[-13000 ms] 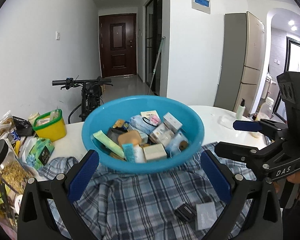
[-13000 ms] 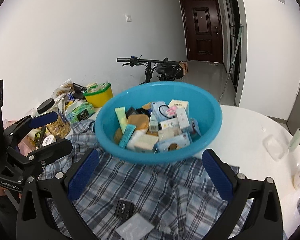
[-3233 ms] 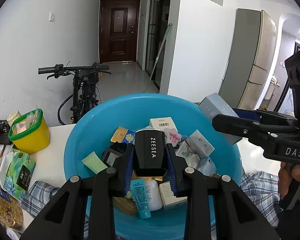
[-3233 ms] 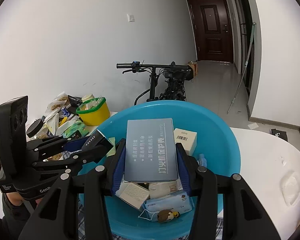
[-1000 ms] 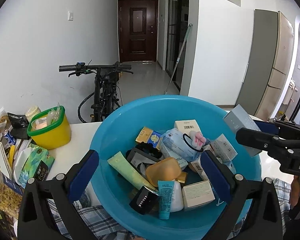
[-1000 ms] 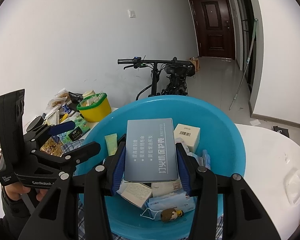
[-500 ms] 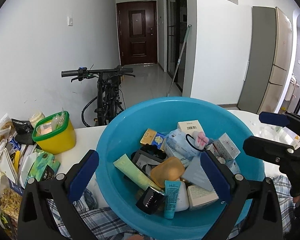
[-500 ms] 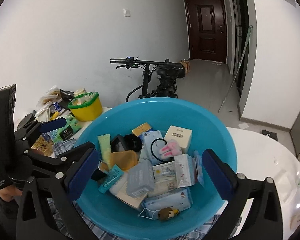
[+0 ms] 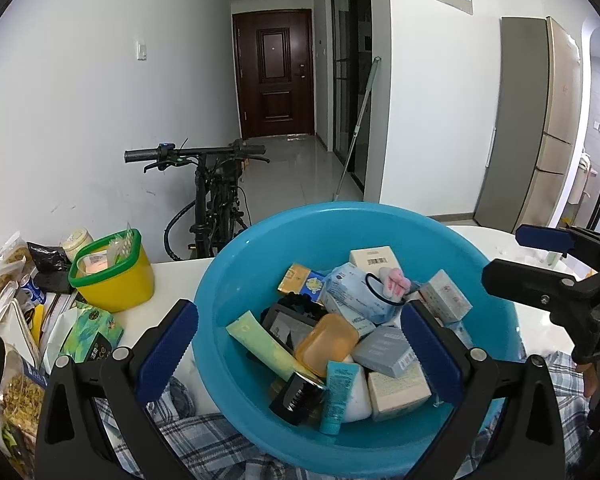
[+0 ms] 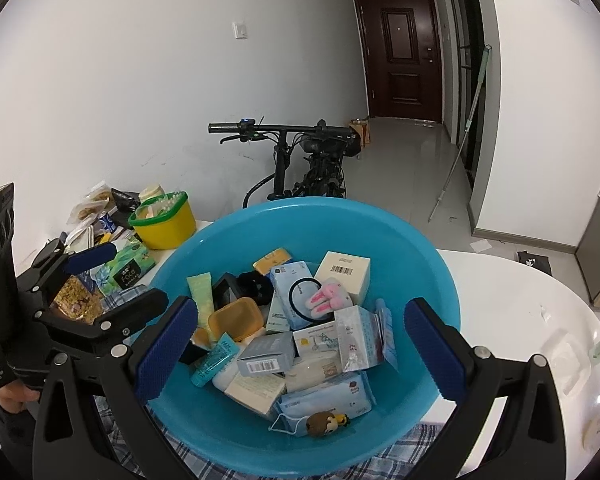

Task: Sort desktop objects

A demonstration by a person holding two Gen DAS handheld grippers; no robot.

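- On the white table (image 10: 512,292), near its left edge, a blue basin (image 9: 260,264) sits partly on a plaid cloth (image 9: 204,436) and is heaped with small toiletries and boxes; it is the largest thing and the sorting target.
- Beside the basin toward the table's left edge stand a yellow tub (image 9: 114,276) with a green rim, a green tissue pack (image 9: 94,334) and a clutter of snack bags.
- Over the near rim of the basin, the left gripper (image 9: 298,350) hangs with its fingers wide apart and nothing between them; the black box it carried three seconds ago now lies at the near side of the pile (image 9: 296,394).
- Next to it, the right gripper (image 10: 300,346) is also spread wide and empty; a second ago it was clamped on a grey-blue box (image 10: 266,354), which now rests on the heap in the middle of the basin.
- Small items already inside include an orange soap case (image 10: 236,318), a pale green tube (image 10: 202,294), a white barcode box (image 10: 342,272) and a pink bunny hair tie (image 10: 328,294).
- Judging by this, both drops are done, and no loose items show on the visible parts of the cloth, so each gripper is free to fetch whatever remains.
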